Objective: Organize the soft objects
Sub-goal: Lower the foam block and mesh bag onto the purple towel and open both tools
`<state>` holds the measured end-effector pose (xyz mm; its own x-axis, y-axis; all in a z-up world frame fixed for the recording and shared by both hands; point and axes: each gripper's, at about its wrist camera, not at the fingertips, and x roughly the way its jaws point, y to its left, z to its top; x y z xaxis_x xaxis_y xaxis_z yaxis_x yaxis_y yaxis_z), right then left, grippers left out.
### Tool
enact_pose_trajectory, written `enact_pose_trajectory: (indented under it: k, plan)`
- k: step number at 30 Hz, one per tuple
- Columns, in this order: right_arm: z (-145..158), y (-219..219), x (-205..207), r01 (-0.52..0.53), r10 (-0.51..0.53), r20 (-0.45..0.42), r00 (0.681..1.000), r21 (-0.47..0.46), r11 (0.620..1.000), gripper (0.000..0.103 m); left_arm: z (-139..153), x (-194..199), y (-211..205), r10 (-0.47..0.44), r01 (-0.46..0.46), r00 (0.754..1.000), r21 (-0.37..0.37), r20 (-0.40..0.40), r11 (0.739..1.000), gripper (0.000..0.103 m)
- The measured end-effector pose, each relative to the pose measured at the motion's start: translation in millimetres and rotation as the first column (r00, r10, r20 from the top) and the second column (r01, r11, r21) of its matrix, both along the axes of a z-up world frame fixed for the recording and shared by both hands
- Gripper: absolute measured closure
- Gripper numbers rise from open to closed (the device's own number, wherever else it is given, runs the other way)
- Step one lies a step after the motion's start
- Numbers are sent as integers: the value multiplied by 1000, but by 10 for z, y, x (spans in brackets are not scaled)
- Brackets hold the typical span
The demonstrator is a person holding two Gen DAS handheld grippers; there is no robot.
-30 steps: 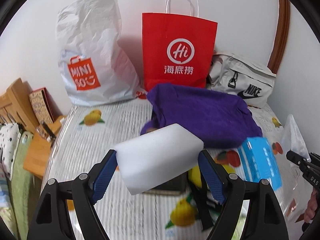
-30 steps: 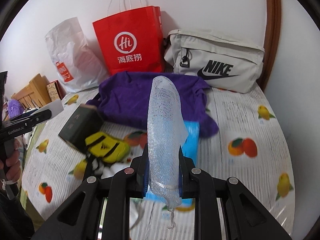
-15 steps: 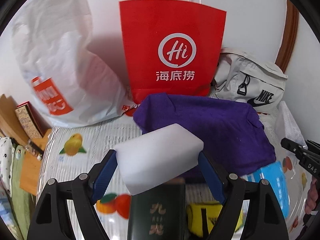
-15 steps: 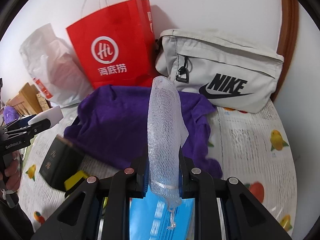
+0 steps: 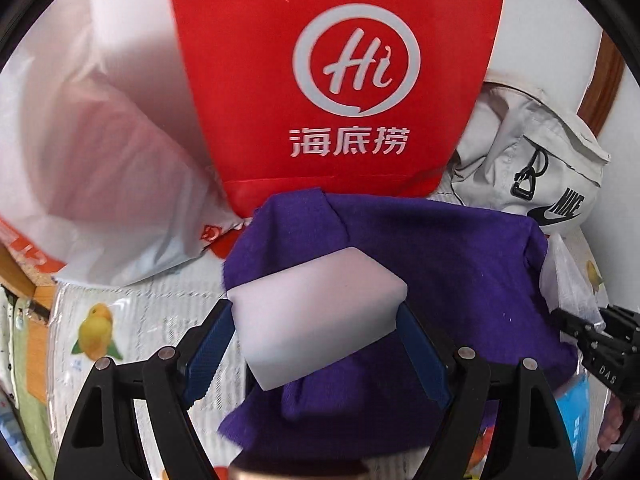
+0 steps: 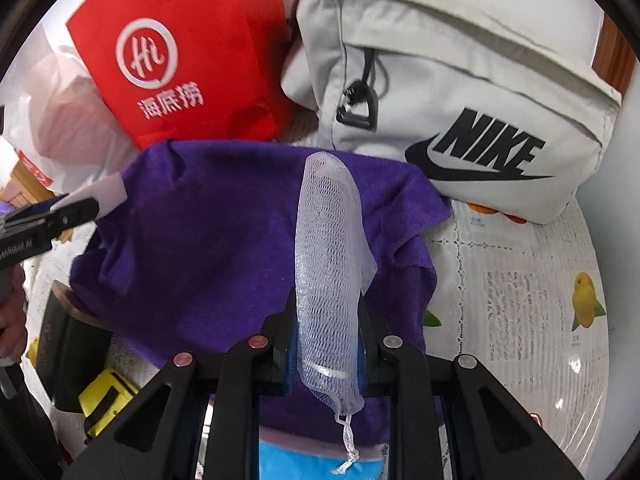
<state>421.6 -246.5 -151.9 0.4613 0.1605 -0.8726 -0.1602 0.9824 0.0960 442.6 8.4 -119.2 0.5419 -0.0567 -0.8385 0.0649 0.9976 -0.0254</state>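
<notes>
Left tool point(image 5: 318, 334) pinching white sponge block point(image 5: 316, 312) above purple cloth point(image 5: 460, 280). Right tool point(image 6: 326, 344) clamped on white mesh pouch point(image 6: 328, 264), upright over same cloth. Behind: red paper bag point(image 5: 340, 80), grey Nike bag point(image 6: 460, 100).

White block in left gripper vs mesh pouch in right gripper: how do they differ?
The white foam block is a solid, opaque slab; the mesh pouch is see-through netting, a narrow limp tube with a drawstring tail. The block spans the left gripper with its jaws wide; the pouch is pinched in the right gripper with its jaws nearly together. Shared: both are white, held and above the purple cloth.
</notes>
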Motion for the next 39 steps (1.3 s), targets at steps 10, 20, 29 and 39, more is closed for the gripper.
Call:
enact_pose_trajectory:
  k: [10,20,29,39]
  plan:
    - [-129,-56,96,4,-5,-38,999,-22,1000,81,-228,348,-124,-4,4,998,8,-56,1000,20]
    - [-244,-76,197,12,-13,-53,998,-25,1000,50,-324,462,-67,-30,26,995,-38,-91,999,15]
    - [-206,26,189,7,-9,-47,999,-32,999,34,-296,398,-84,-28,24,995,-40,-101,999,6]
    - [72,85,26,20,-20,14,1000,-25,999,24,15,109,60,-17,15,998,-31,-61,999,6]
